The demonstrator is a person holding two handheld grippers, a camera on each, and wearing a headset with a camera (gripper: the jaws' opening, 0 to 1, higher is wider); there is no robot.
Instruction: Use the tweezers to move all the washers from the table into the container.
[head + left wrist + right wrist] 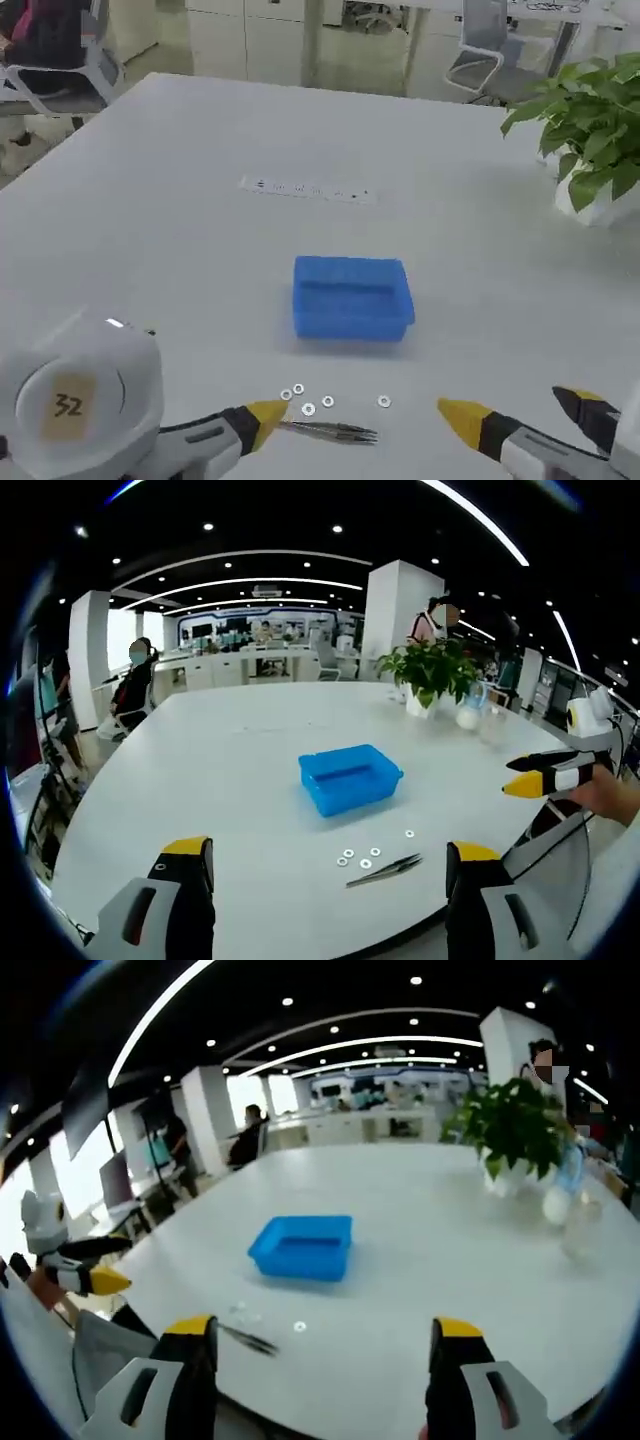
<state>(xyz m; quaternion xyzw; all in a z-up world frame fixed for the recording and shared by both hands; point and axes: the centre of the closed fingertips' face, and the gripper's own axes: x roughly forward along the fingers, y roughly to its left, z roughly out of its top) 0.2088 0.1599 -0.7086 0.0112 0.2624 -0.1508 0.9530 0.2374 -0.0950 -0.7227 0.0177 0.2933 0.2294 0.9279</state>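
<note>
A blue container [352,298] sits mid-table. In front of it lie several small washers [308,408], one further right [384,401]. The metal tweezers [332,430] lie flat just below them, held by nothing. My left gripper [328,852] is open and empty; its yellow fingertip [262,414] is right beside the tweezers' left end. My right gripper [520,410] stands open and empty, a little right of the washers. The right gripper view has the container [300,1245], the tweezers [245,1338] and a washer [299,1327].
A potted plant [595,130] in a white pot stands at the table's right edge. A flat white strip [305,189] lies beyond the container. Office chairs [60,70] stand past the far-left corner. The near table edge runs just under both grippers.
</note>
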